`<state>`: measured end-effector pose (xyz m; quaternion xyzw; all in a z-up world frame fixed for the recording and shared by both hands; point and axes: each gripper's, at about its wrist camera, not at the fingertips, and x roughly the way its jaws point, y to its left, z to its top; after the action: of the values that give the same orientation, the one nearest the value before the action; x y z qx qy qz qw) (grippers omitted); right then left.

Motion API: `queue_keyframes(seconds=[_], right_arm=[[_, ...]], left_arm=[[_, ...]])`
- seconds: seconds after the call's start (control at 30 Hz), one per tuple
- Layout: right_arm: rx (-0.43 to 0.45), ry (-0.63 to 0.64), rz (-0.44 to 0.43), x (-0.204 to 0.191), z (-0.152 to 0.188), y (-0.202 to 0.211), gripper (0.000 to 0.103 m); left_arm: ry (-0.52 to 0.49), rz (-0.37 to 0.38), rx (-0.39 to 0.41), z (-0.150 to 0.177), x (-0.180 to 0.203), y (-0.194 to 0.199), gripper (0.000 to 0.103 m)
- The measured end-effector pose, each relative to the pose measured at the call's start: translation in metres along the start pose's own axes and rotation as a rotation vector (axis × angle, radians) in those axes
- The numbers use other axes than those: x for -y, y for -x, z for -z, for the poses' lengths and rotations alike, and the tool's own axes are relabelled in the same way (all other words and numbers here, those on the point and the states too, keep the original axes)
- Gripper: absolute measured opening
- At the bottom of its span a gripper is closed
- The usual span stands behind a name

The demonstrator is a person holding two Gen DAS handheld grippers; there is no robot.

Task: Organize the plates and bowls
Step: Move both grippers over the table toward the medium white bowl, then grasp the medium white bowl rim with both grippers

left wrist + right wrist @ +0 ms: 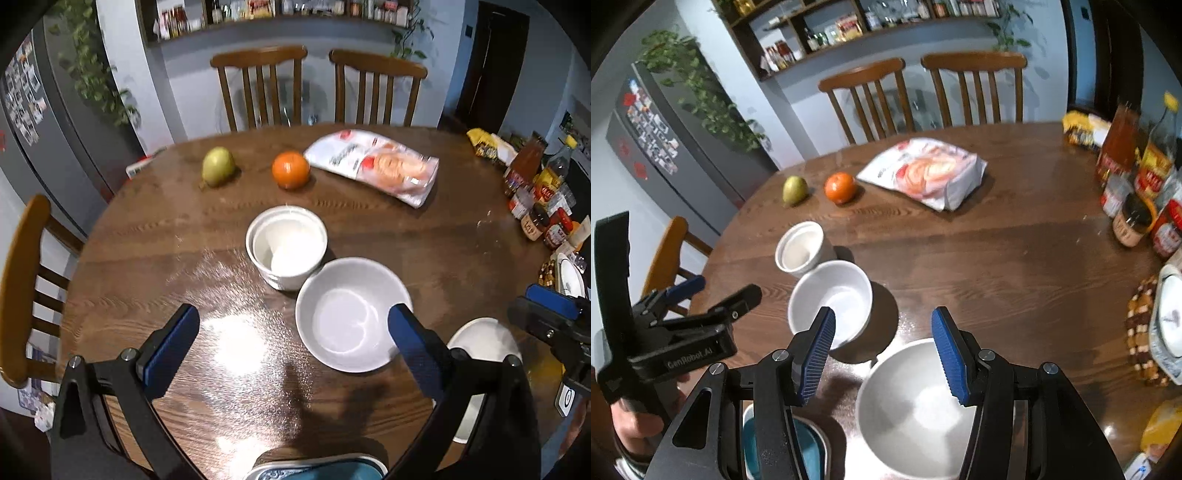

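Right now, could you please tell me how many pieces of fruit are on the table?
2: a green pear at the far left, and an orange just right of it, beside the white bag. More may be hidden.

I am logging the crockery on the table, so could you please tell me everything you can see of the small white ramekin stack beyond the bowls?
The ramekin stack is two small white, glossy, ceramic-looking cups, one nested inside the other and sitting slightly off-centre. Both look empty. The outer wall is straight and appears faintly ribbed. It stands upright on the wooden table, nearer than the pear and orange, with the white bowl close beside it; whether they touch is unclear. No gripper touches it.
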<state>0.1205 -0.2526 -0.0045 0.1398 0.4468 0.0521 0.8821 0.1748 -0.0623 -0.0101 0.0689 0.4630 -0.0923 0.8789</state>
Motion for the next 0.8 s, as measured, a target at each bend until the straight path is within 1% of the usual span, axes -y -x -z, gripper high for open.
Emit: queue_keyframes(seconds=[0.23, 0.43, 0.57, 0.67, 0.8], right_arm=[[-0.057, -0.013, 0.006, -0.001, -0.003, -0.041, 0.055], [-0.124, -0.049, 0.017, 0.003, 0.002, -0.075, 0.055], [-0.150, -0.075, 0.024, 0.006, 0.007, -0.085, 0.055], [-0.144, -0.085, 0.031, 0.006, 0.005, -0.085, 0.055], [-0.138, -0.099, 0.020, 0.004, 0.002, -0.088, 0.055]], left_arm=[[0.018, 0.022, -0.088, 0.004, -0.009, -0.043, 0.102], [-0.008, 0.048, -0.162, 0.009, -0.006, -0.069, 0.102], [0.009, 0.078, -0.176, 0.009, -0.008, -0.077, 0.102], [0.010, 0.088, -0.182, 0.007, -0.009, -0.079, 0.102], [0.010, 0.100, -0.184, 0.008, -0.010, -0.081, 0.102]])
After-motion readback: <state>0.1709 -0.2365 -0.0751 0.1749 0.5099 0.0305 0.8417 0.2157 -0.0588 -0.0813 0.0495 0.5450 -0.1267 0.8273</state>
